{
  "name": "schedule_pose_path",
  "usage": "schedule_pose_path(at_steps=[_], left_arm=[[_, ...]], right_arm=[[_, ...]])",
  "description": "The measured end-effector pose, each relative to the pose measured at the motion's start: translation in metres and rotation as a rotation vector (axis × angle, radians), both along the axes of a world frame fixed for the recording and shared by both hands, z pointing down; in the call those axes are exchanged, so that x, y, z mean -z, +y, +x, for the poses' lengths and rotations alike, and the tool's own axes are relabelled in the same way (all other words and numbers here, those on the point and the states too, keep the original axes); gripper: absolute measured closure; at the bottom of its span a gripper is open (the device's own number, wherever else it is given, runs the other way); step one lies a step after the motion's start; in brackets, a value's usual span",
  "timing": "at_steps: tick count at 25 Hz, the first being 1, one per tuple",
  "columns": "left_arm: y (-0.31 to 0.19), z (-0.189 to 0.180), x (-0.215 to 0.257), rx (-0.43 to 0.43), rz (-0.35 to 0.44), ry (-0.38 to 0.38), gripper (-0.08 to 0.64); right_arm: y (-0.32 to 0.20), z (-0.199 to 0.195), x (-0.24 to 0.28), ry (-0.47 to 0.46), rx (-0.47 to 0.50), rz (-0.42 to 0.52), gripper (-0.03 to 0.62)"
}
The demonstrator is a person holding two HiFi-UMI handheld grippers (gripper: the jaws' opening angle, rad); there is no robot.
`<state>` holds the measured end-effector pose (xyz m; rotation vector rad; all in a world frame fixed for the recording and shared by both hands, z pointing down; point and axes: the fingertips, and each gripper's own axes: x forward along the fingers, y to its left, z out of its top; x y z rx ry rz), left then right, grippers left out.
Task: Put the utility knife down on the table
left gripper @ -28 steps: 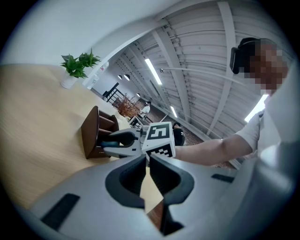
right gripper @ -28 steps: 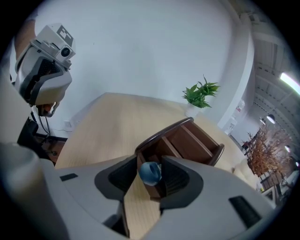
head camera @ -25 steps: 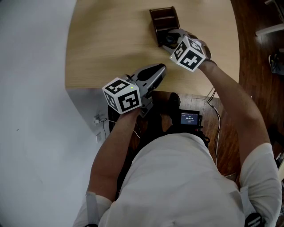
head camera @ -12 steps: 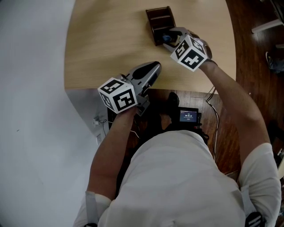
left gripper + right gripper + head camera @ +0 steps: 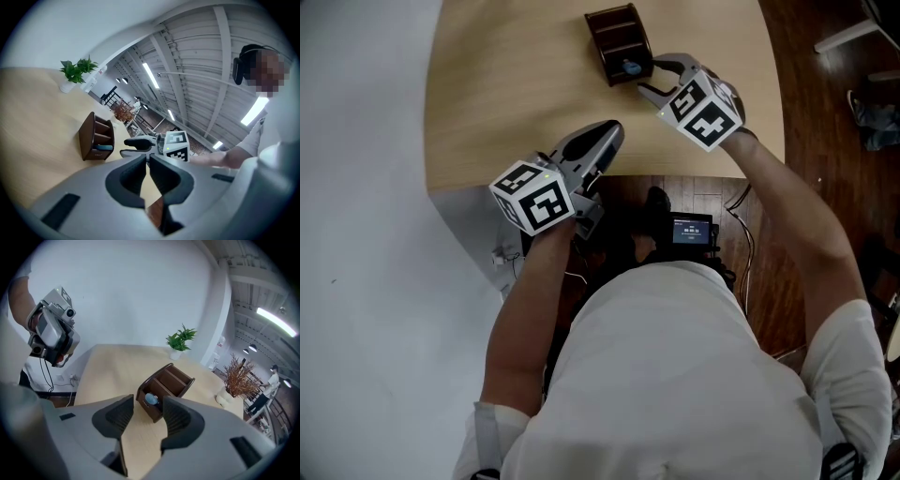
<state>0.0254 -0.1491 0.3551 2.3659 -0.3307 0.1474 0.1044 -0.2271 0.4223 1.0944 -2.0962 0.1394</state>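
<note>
Sitting in organizer (image 5: pixel 184 381), utility knife (image 5: pixel 151 399), just beyond right claw (image 5: pixel 652 76)

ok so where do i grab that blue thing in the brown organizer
Grip its exposed blue end, the only part showing above the nearest compartment of the brown organizer. Probably come down from the near side with the open right tool, since the compartment walls hide the rest.

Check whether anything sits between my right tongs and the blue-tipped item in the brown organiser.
Nothing visible. The open right tongs face the blue-tipped item across bare light wooden table; it sits exposed in the dark brown wooden organiser's nearest compartment.
</note>
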Motion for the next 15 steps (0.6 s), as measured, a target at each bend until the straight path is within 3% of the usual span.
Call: schedule_pose_path(at_steps=[9, 12, 15], left_arm=[[0.006, -0.002, 0.011, -0.010, 0.019, 0.017, 0.555], [0.007, -0.004, 0.016, -0.005, 0.022, 0.021, 0.555], [0.010, -0.005, 0.025, -0.010, 0.037, 0.037, 0.555]], right_arm=[[0.022, 0.005, 0.015, -0.058, -0.076, -0.011, 0.402], [0.029, 0.010, 0.020, -0.072, -0.106, -0.013, 0.493], [0.036, 0.010, 0.029, -0.098, -0.135, -0.003, 0.520]])
